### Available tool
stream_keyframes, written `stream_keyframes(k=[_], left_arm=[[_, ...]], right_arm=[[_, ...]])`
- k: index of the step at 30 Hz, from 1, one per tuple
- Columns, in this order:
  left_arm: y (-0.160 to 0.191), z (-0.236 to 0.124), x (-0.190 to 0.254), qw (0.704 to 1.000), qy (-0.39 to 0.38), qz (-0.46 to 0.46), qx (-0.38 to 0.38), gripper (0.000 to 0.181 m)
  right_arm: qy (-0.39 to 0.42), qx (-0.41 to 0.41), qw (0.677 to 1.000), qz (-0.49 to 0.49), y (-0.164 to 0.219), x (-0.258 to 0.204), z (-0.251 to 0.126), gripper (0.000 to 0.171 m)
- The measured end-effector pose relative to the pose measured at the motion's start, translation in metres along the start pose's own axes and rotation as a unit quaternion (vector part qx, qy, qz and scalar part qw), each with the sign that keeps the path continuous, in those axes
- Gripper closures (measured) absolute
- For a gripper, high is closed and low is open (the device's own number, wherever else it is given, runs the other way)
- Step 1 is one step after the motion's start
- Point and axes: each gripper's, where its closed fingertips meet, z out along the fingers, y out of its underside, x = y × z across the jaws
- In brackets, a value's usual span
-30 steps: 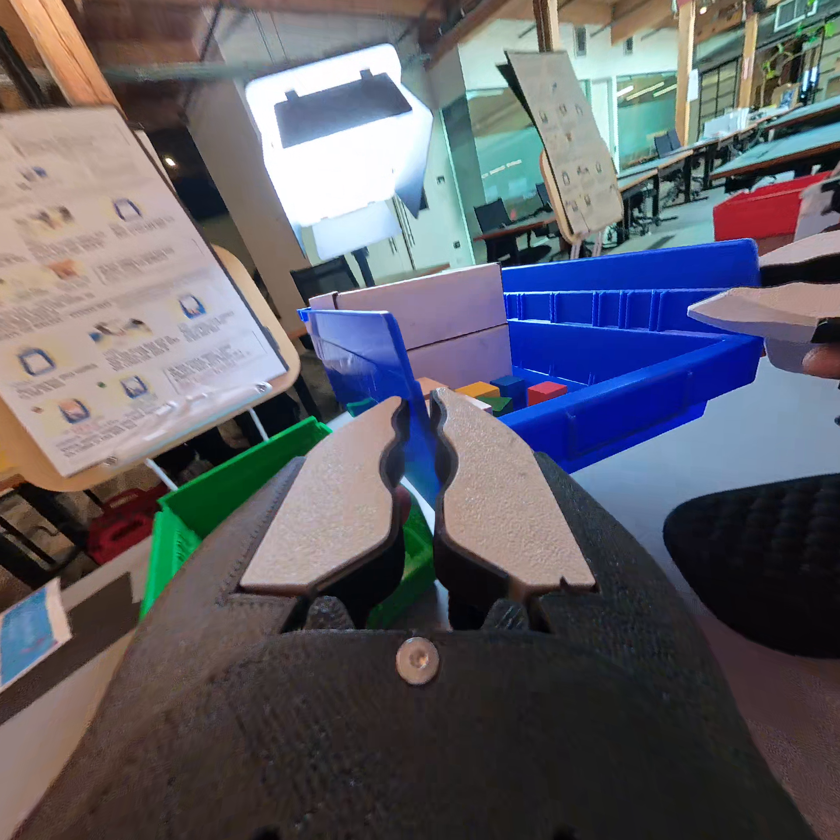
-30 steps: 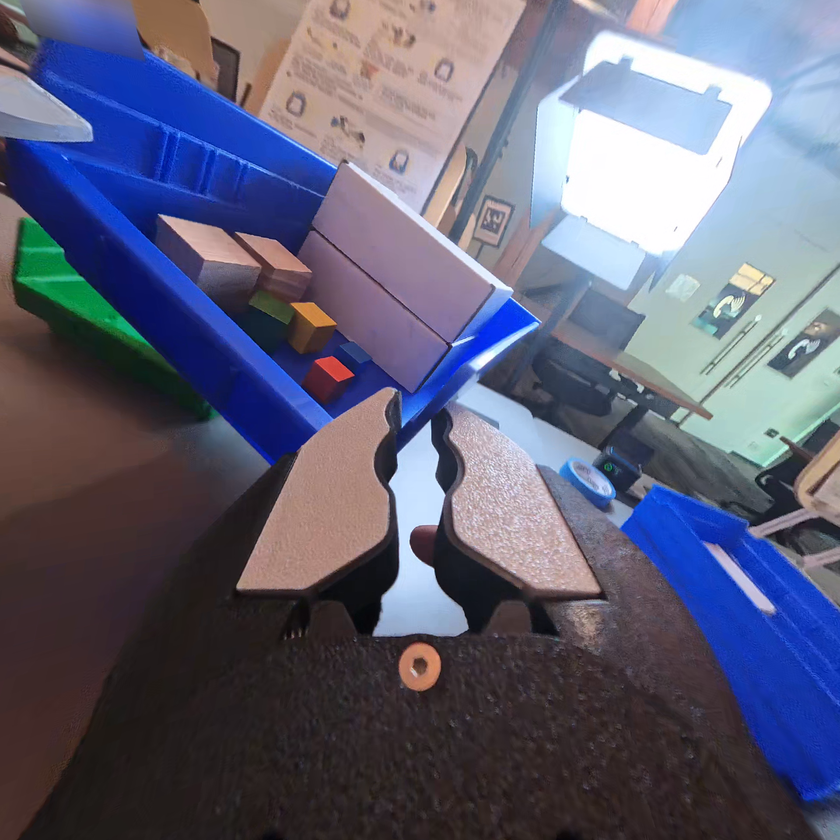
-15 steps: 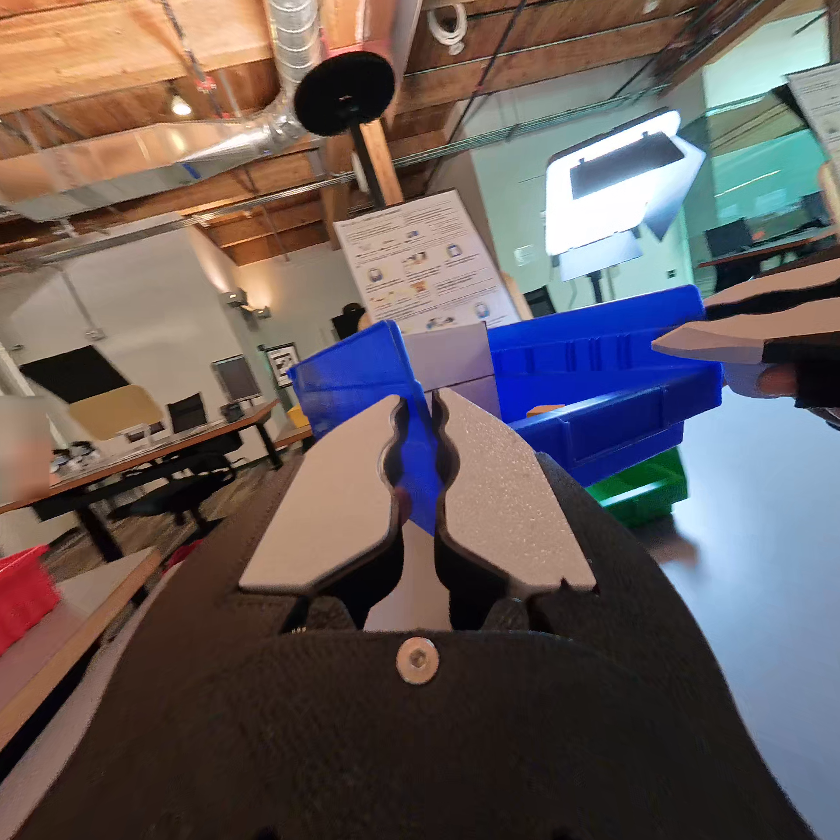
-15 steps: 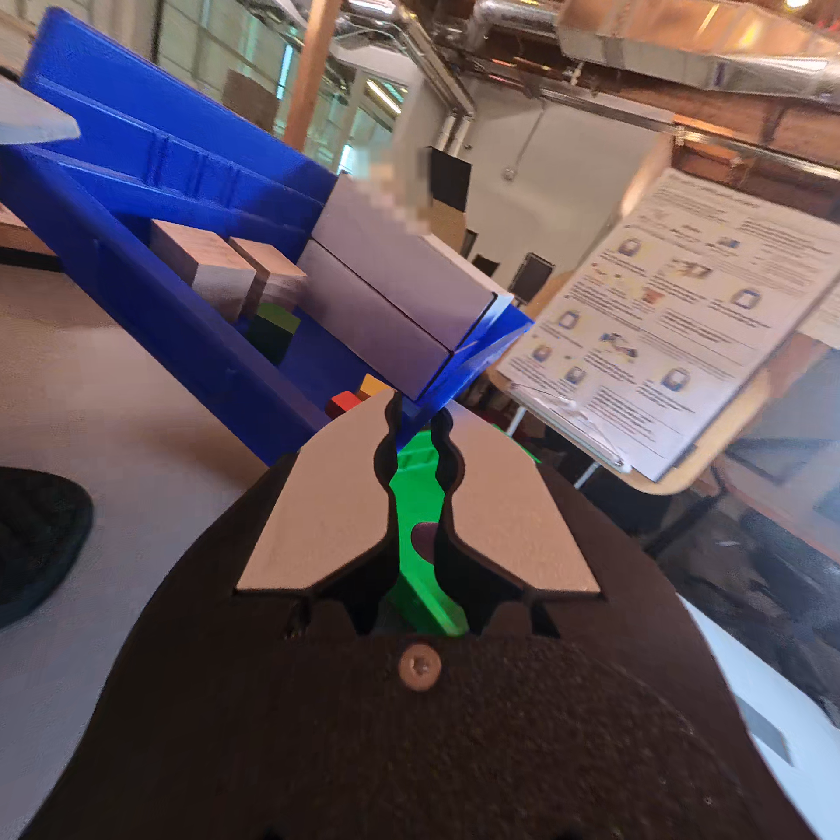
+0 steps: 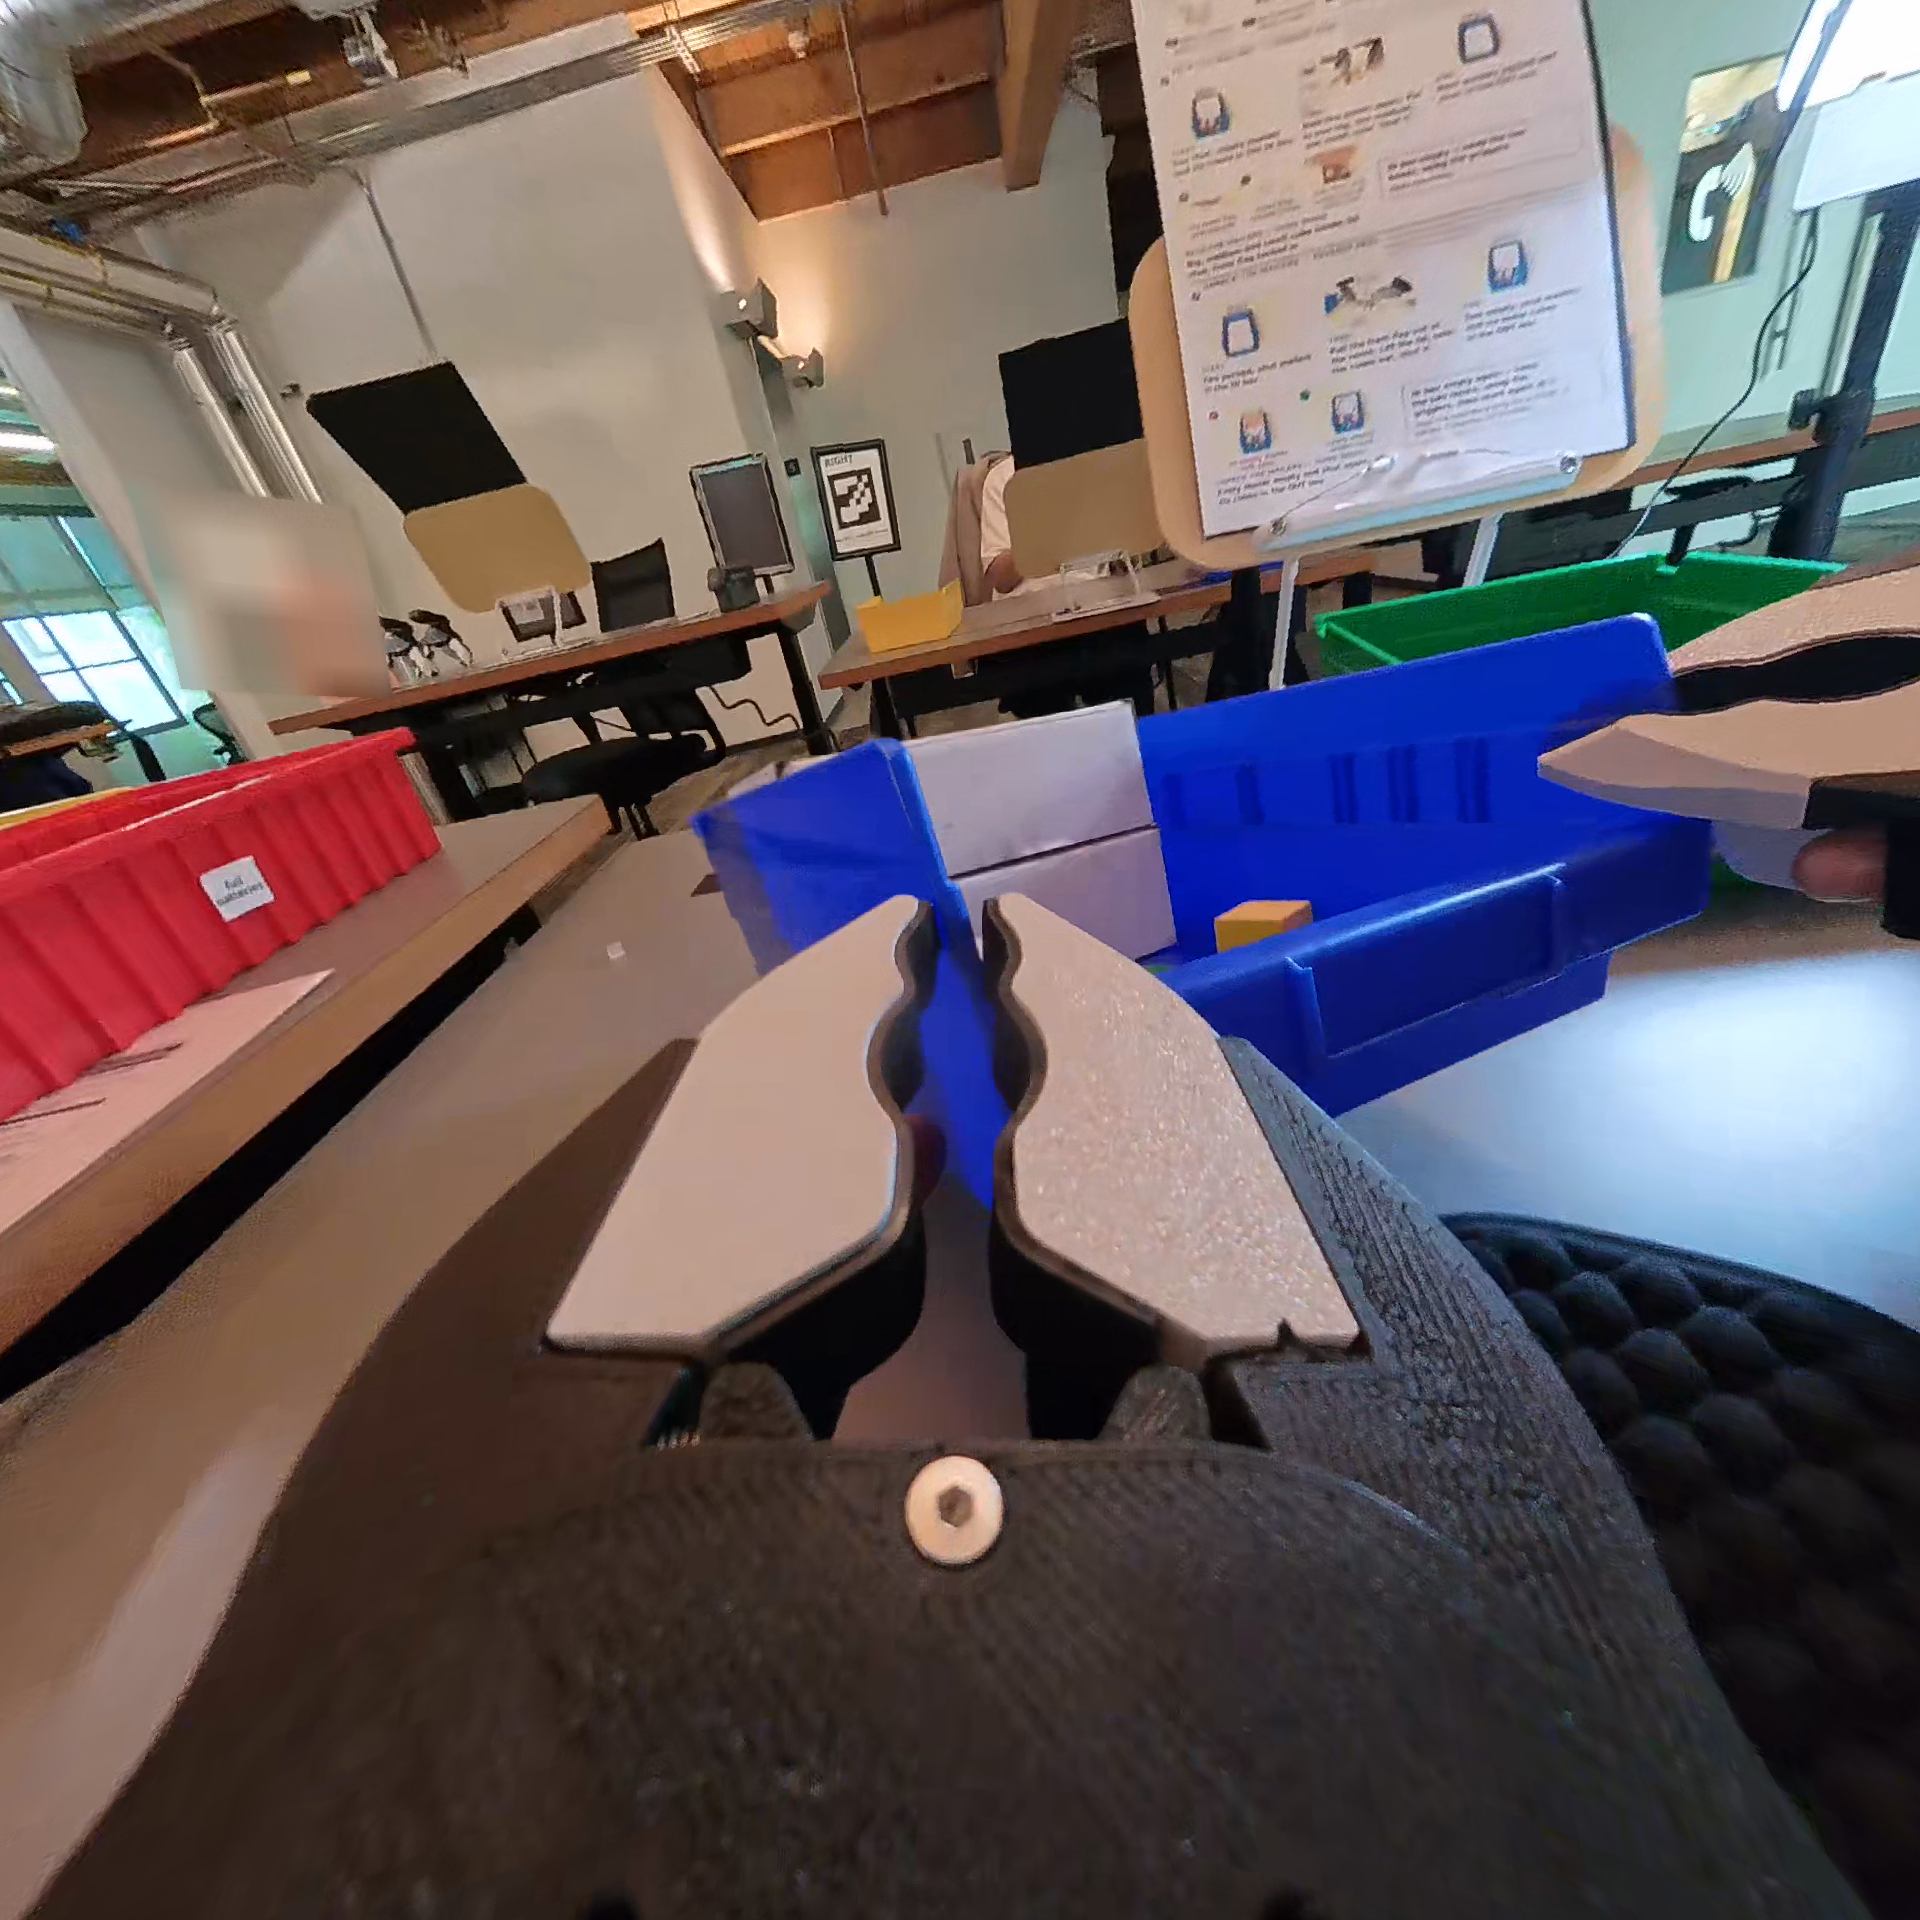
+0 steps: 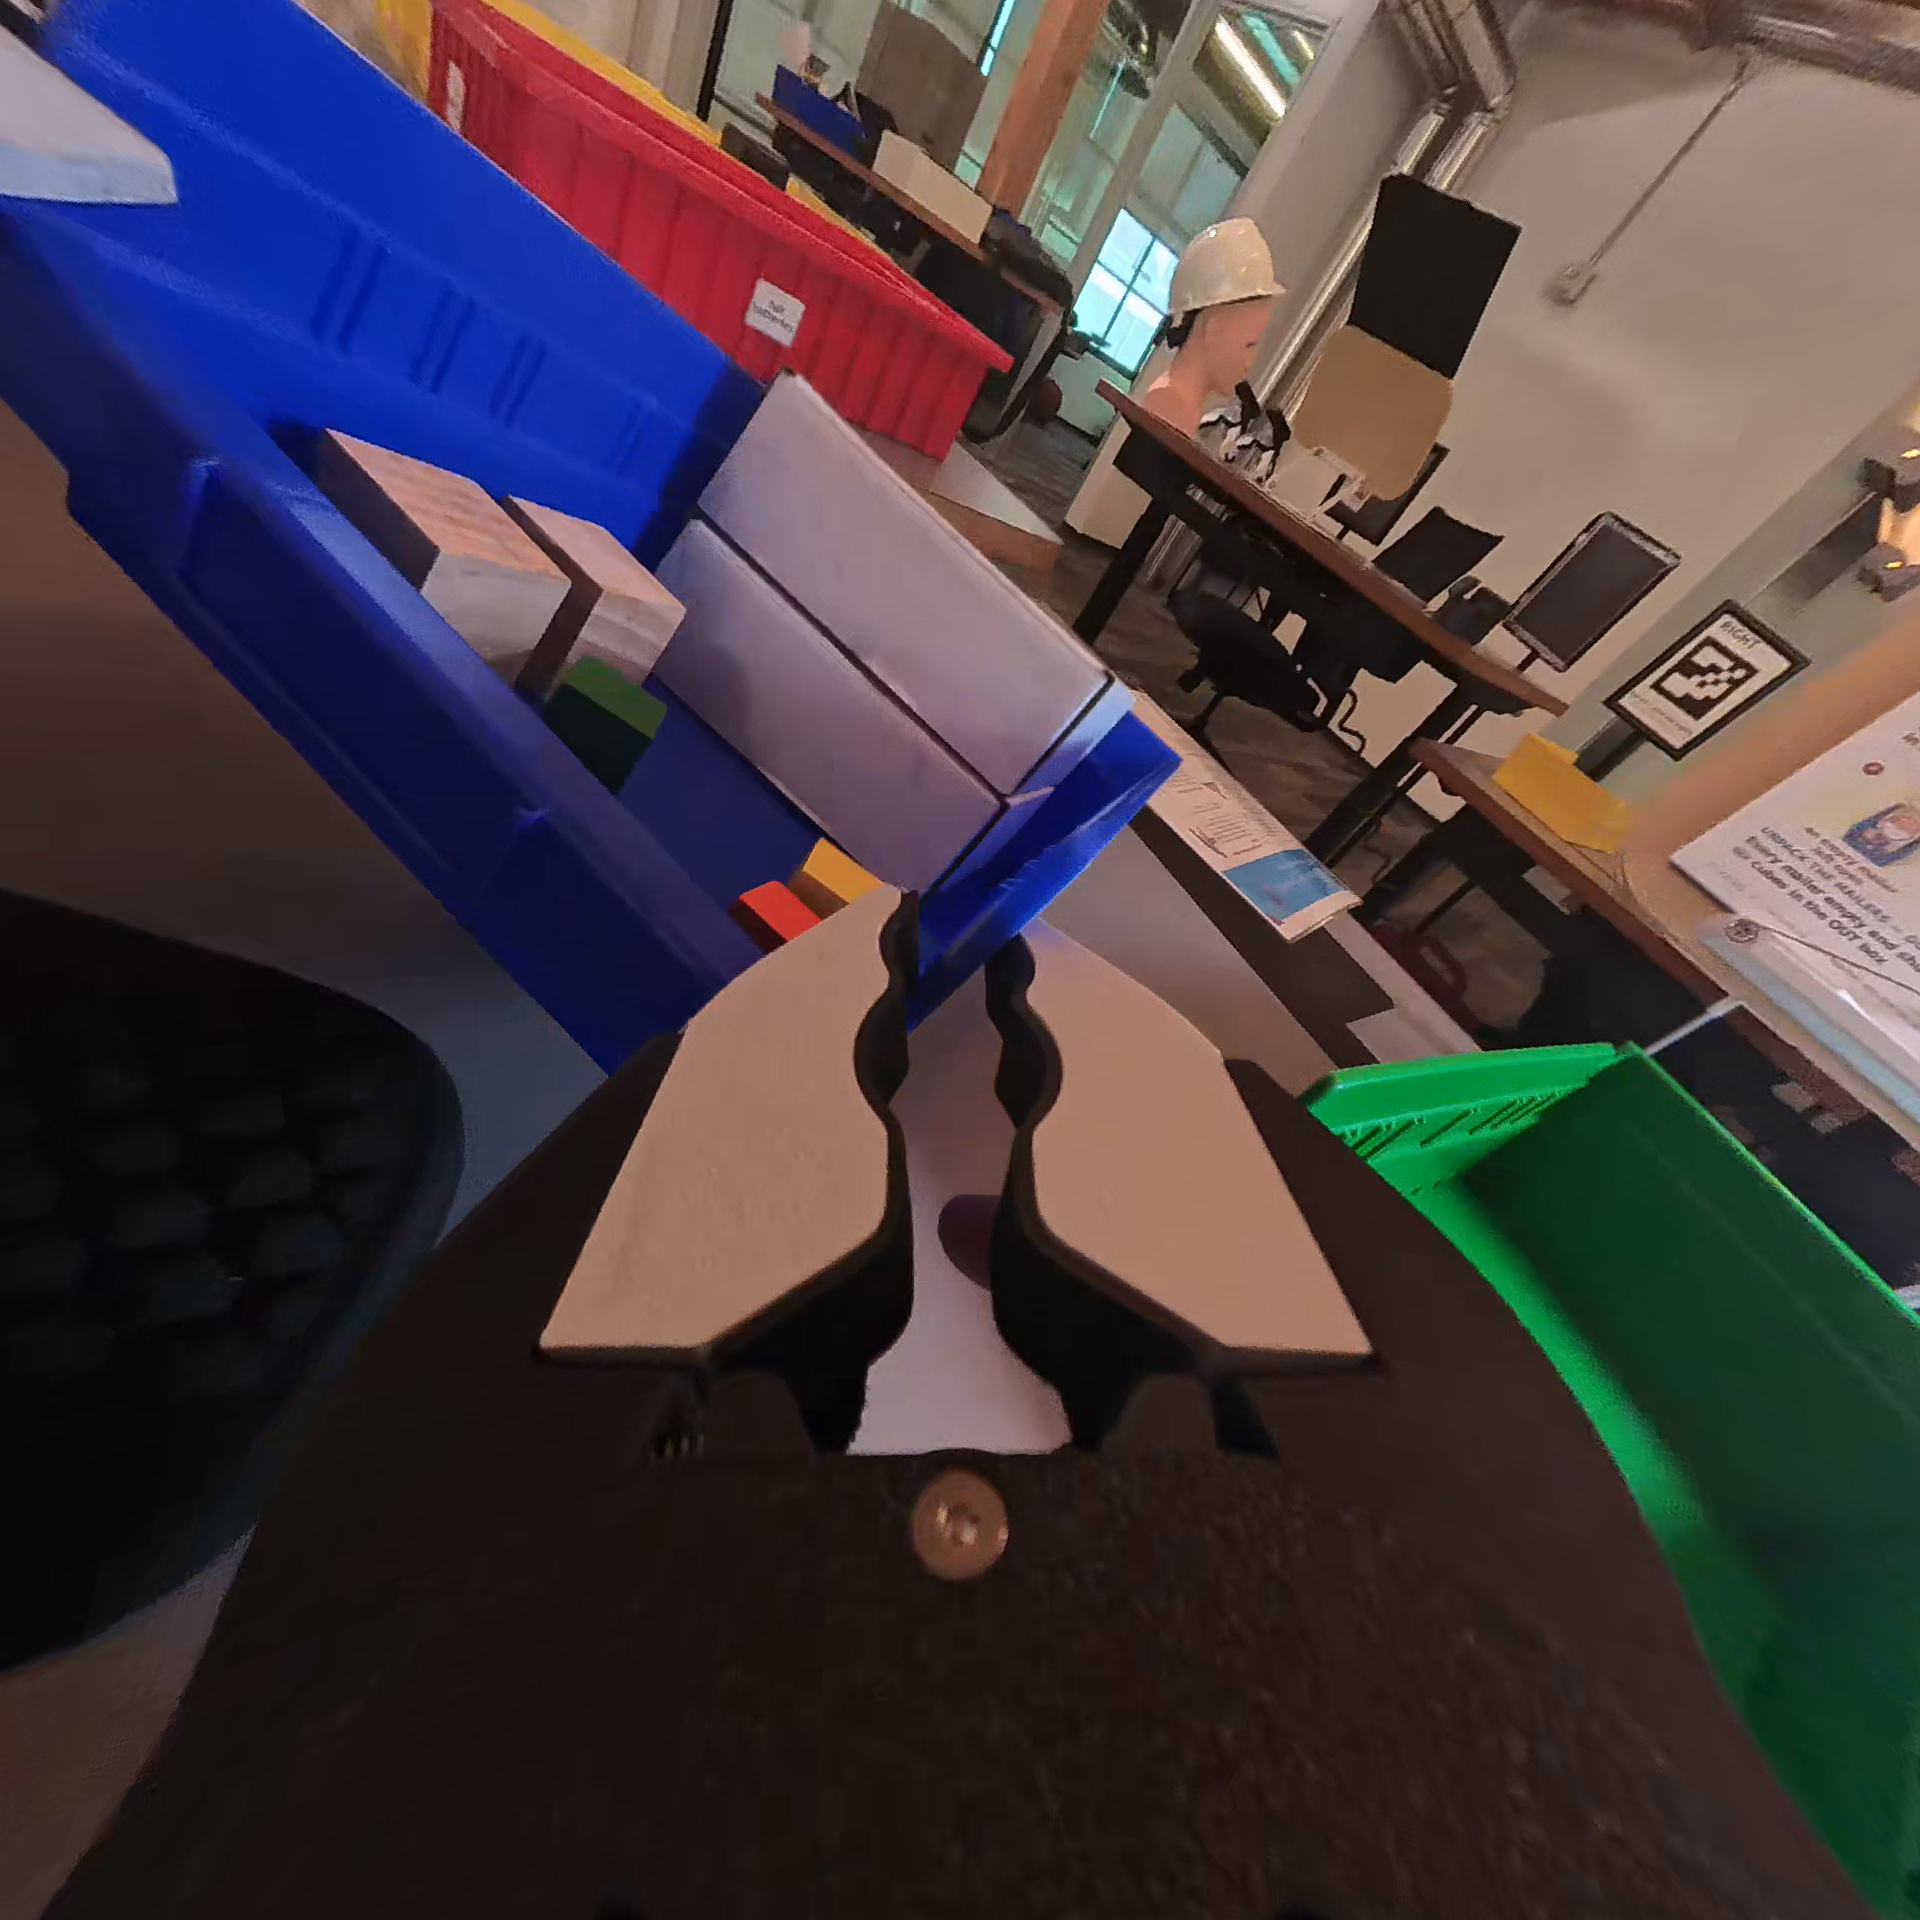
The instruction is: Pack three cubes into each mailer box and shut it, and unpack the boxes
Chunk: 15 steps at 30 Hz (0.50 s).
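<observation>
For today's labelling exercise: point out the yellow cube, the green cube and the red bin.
yellow cube (image 5: 1260,923), left wrist view, front face.
green cube (image 6: 606,715), right wrist view, top face.
red bin (image 5: 156,914), left wrist view, ribbed side wall.

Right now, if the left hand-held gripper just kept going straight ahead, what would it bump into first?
Most likely the near end wall of the blue bin, which sits right at the tips of the left hand-held gripper. The white mailer boxes stand just behind it; exact depth is unclear.

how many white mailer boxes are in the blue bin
2: both closed mailer boxes are stacked at one end of the blue bin, upper on lower. Others may be hidden.
</observation>
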Motion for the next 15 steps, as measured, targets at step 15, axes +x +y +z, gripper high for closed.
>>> stream_keyframes(k=[15], left_arm=[[0.071,0.049,0.036,0.987,0.06,-0.026,-0.146,0.171]], right_arm=[[-0.011,-0.13,0.991,0.008,0.06,0.038,0.012,0.145]])
